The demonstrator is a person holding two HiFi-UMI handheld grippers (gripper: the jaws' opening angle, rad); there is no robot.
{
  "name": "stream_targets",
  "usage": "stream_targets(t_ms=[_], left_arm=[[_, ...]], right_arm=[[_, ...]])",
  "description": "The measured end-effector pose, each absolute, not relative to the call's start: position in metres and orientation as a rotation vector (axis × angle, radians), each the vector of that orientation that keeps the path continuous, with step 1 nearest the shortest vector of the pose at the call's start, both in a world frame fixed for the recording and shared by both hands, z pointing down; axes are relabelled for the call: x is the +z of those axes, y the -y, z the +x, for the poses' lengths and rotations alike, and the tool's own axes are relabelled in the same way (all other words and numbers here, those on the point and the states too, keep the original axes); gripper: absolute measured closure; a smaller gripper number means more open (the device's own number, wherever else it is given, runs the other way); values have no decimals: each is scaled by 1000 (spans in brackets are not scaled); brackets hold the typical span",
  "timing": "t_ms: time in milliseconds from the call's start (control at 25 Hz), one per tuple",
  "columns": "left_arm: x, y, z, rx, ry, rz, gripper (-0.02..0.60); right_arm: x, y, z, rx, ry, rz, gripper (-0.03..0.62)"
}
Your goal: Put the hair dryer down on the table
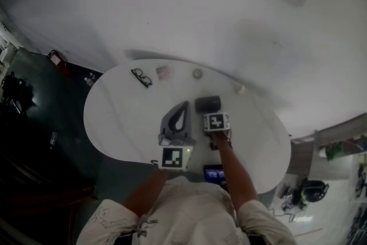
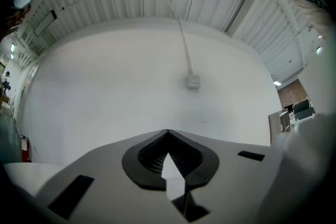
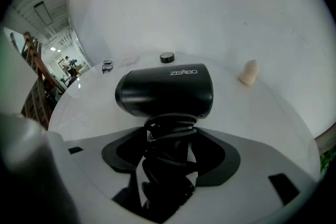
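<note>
Your right hand-held gripper (image 3: 171, 127) is pinching the hair dryer (image 3: 165, 89) by its handle. The handle is wound with black cord and stands between the two jaws, which press on it from either side. The dryer's black barrel lies crosswise just past the jaw tips, with white lettering on its side. It sits low at the white table (image 1: 114, 117), roughly in the middle of it. From these views you cannot tell whether the barrel actually rests on the surface.

Your left hand-held gripper (image 2: 167, 132) is pressed together, its tips meeting with nothing between them. It is tilted up toward the pale wall (image 2: 105, 92), where a small box (image 2: 193, 81) hangs on a thin conduit. In the head view this gripper sits just beside the dryer on your left, over the near part of the table, not touching the dryer.

Further back on the table, a pair of glasses (image 1: 141, 77) lies toward the far left edge, with a small pinkish item (image 1: 164, 71) next to it. A small round cap (image 3: 167, 57) sits beyond the dryer. A small cream-coloured piece (image 3: 249, 72) stands off to the right of the dryer, well apart from it. All four are clear of both grippers.
</note>
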State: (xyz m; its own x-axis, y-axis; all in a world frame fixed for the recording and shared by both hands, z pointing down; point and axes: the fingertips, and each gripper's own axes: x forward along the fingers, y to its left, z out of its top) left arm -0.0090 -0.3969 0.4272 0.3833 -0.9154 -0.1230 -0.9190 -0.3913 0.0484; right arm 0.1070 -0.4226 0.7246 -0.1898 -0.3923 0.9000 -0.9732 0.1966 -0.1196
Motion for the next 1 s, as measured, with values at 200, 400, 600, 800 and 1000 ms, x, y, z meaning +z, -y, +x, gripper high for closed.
stream_targets(t_ms=[200,400,600,800,1000], left_arm=[[426,396,-8,215,-1704,-2591,586],[427,396,-11,222,-1715,-2587,586],[428,399,-13,195,-1716,-2584,586],[429,402,-13,206,-1733,-2585,586],[428,402,-13,205,-1734,-2592,586]], right_arm=[[714,442,108,888,1783,1378,232],[713,418,104,1027,1747,1328,230],[674,430,130,842,1785,1462,230],[618,437,122,750,1970,1541,230],[540,435,119,439,2138,1691,230]])
